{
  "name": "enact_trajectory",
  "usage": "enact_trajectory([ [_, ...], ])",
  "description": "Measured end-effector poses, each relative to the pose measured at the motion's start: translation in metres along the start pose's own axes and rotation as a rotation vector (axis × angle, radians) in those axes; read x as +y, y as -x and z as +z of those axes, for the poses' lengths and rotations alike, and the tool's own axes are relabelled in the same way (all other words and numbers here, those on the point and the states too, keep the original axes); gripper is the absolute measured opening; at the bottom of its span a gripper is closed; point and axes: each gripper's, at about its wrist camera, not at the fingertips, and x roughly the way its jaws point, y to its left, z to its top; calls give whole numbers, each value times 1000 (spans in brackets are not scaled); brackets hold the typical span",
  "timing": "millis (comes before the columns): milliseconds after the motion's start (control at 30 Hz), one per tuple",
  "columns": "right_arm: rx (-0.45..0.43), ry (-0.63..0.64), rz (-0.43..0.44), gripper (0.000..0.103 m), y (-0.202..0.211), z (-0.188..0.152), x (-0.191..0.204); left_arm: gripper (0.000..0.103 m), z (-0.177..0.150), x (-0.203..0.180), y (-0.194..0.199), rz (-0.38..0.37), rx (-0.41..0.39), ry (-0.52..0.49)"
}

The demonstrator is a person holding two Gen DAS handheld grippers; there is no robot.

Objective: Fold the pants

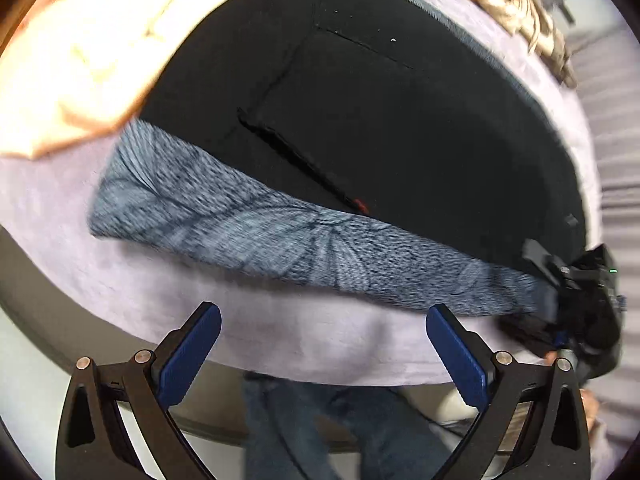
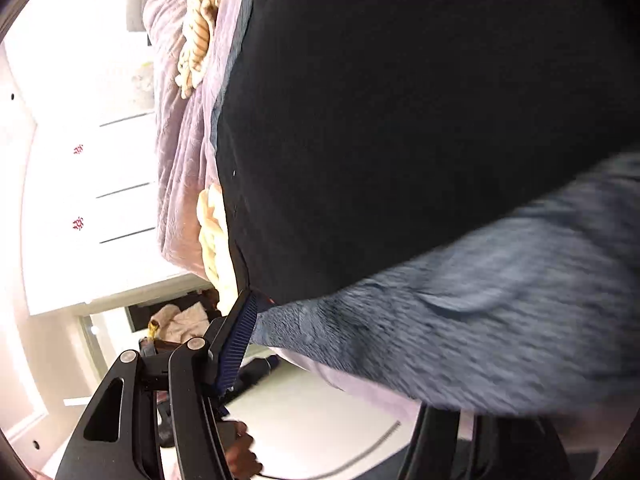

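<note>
both tongs sit at the near edge of the bed. left gripper (image 1: pixel 322 344) has its blue pads spread wide with nothing between them, hovering over the lilac bedspread (image 1: pixel 280 340) just short of the cloth. right gripper (image 2: pixel 332 364) is harder to read: one ribbed pad lies against the patterned edge, the other finger is hidden under the fabric, so the cloth is between its jaws, but i cannot tell whether they pinch it.

the pants (image 1: pixel 380 132) lie spread flat across the bedspread, black, with a grey-blue patterned band (image 1: pixel 248 224) along the near side. they look soft, light and limp, likely to sag and slide rather than hold a crease, so take them at the band's ends, where the layers are thicker.

a cream cloth (image 1: pixel 80 60) lies beside them, a braided cushion (image 1: pixel 516 4) farther off.
</note>
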Motion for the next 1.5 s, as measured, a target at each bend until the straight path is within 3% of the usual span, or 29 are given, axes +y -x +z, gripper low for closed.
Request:
enact_trajectory([
  [133, -3, 63, 43, 66, 14, 1, 31, 103, 9, 8, -2, -193, -40, 101],
  [233, 8, 97, 42, 66, 25, -1, 41, 103, 21, 21, -6, -251, -89, 197],
  [333, 27, 101, 17, 66, 29, -1, 40, 102, 32, 28, -7, -221, -122, 247],
  [400, 18, 80, -18, 66, 27, -2, 33, 78, 36, 30, -8, -167, -132, 243],
  [533, -66, -32, -53, 66, 54, -3, -3, 51, 45, 29, -1, -90, -103, 198],
  [600, -143, -145, -3, 63, 76, -4, -28, 41, 46, 30, -2, -56, -98, 170],
  [633, -178, -193, 40, 59, 84, -4, -39, 41, 46, 31, -1, -54, -97, 165],
  [700, -222, -302, 136, 23, 95, -4, -63, 40, 45, 35, -2, -42, -100, 160],
  [767, -249, -345, 144, 6, 102, -5, -74, 40, 46, 28, -2, -11, -103, 145],
  [867, -247, -247, 108, 5, 113, -4, -52, 40, 50, 11, 9, 39, -135, 118],
  [967, -215, -95, 24, 5, 132, 3, -15, 40, 50, 3, 26, 40, -184, 132],
  [1100, -173, 87, -41, 5, 146, 31, 36, 40, 62, -9, 44, 19, -239, 146],
  [1200, -167, 141, -51, 5, 153, 56, 60, 40, 79, -21, 53, 33, -263, 138],
  [1367, -205, 195, -46, 5, 168, 108, 94, 40, 126, -43, 77, -1, -360, 70],
  [1500, -206, 240, -96, 5, 151, 156, 116, 45, 192, -62, 72, 45, -391, 14],
])
